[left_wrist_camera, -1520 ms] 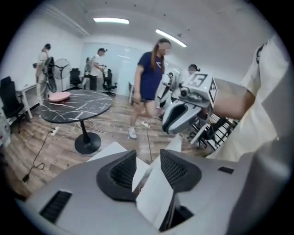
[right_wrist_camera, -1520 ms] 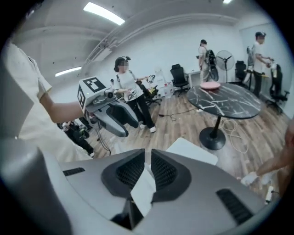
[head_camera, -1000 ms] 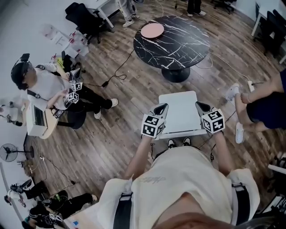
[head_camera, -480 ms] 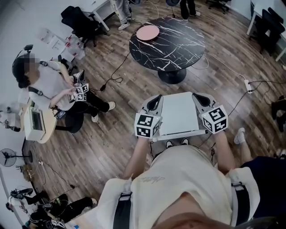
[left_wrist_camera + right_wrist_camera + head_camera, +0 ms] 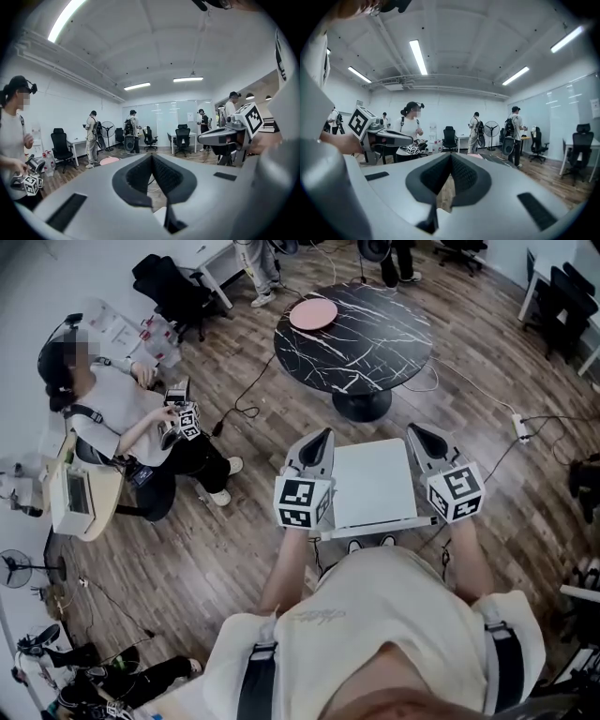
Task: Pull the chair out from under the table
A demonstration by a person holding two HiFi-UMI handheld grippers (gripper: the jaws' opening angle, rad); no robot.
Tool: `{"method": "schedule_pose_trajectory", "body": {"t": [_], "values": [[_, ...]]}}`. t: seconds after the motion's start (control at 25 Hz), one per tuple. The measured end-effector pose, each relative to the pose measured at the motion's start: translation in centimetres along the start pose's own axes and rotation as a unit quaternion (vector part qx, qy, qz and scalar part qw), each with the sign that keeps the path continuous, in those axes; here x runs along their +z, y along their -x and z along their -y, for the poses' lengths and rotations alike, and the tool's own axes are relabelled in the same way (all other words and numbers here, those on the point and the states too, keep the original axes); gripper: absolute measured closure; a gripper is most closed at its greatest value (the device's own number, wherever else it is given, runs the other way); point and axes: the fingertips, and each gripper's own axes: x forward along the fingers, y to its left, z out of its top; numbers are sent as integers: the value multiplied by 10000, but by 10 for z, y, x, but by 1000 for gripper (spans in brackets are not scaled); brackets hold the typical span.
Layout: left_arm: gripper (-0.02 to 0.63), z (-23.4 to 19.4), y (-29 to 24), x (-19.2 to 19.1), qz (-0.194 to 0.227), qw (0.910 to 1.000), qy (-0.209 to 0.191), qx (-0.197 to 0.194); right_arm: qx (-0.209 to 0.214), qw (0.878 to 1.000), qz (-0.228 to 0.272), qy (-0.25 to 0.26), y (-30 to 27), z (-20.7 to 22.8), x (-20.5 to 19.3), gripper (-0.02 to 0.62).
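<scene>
In the head view my left gripper point(image 5: 319, 438) and right gripper point(image 5: 418, 433) are held up side by side, pointing ahead, both shut with nothing between the pads. Below and between them stands a white square-topped seat or small table point(image 5: 375, 486); neither gripper touches it. A round black marble table point(image 5: 354, 334) with a pink plate point(image 5: 313, 312) stands beyond. The left gripper view shows shut jaws point(image 5: 151, 157) aimed level into the room, with the right gripper point(image 5: 224, 136) beside them. In the right gripper view the jaws point(image 5: 450, 156) are shut too.
A seated person point(image 5: 112, 418) with their own grippers is at the left beside a small desk point(image 5: 82, 498). Black office chairs stand at the far left point(image 5: 173, 282) and far right point(image 5: 565, 296). Cables and a power strip point(image 5: 521, 426) lie on the wood floor. Several people stand further back.
Both grippers have risen and tipped up toward level, still shut. A person in dark clothes at the right has left the view. The seated person has shifted.
</scene>
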Motion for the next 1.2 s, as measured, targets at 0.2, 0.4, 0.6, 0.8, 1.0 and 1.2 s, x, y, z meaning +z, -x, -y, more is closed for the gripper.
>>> {"method": "schedule_pose_trajectory", "body": {"t": [0.2, 0.4, 0.6, 0.8, 1.0, 1.2], "values": [[589, -9, 1, 14, 218, 9996, -1, 176, -188, 9996, 113, 164, 5, 5, 10, 591], [589, -1, 0, 11, 253, 9996, 6, 152, -178, 9996, 54, 195, 11, 3, 2, 591], [589, 2, -2, -5, 91, 9999, 71, 69, -142, 9996, -119, 194, 12, 2, -12, 591], [589, 4, -5, -10, -9, 10000, 73, -43, -161, 9995, -192, 201, 10, 1, -18, 591], [589, 6, -10, -6, -23, 9999, 72, -101, -172, 9993, -258, 231, 11, 7, -19, 591], [589, 8, -13, -6, -35, 9999, 27, -135, -196, 9994, -230, 153, 10, 13, -19, 591]]}}
